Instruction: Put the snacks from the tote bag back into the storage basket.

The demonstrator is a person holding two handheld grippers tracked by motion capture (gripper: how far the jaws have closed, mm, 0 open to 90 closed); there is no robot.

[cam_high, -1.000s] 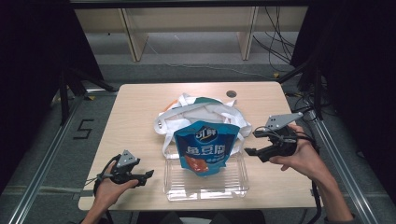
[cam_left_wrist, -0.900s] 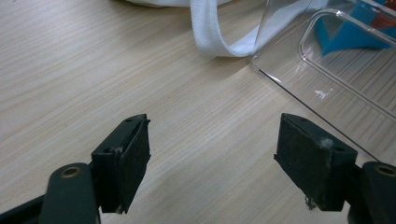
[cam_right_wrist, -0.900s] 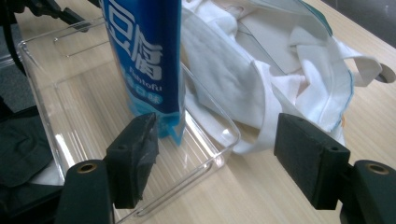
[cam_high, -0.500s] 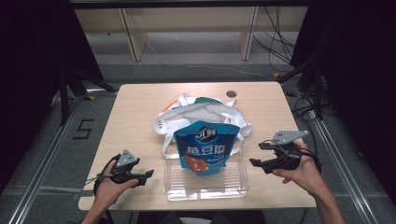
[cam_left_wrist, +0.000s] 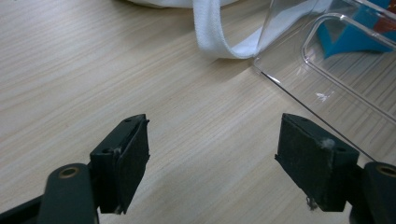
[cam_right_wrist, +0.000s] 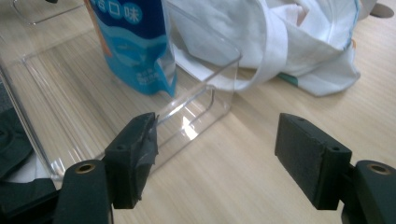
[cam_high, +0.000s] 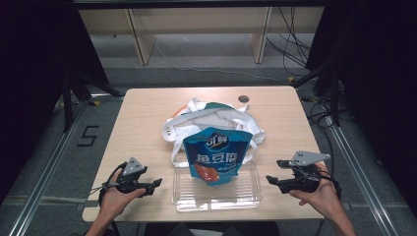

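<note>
blue snack pouch (cam_high: 216, 155) stands in the clear tray (cam_high: 216, 199) mid-table, white tote bag (cam_high: 206, 120) crowding it at 12 o'clock; left gripper (cam_high: 156, 183) at 9, right gripper (cam_high: 273, 172) at 3, fingers released, empty

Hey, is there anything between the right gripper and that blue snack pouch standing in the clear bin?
Yes. The clear bin's end wall stands between the open right gripper and the blue pouch. From the side the wall blocks it; from above, the pouch's top looks free.

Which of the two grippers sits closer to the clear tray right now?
The right gripper: its jaws nearly reach the clear tray. The left gripper rests farther off, bare table between.
</note>
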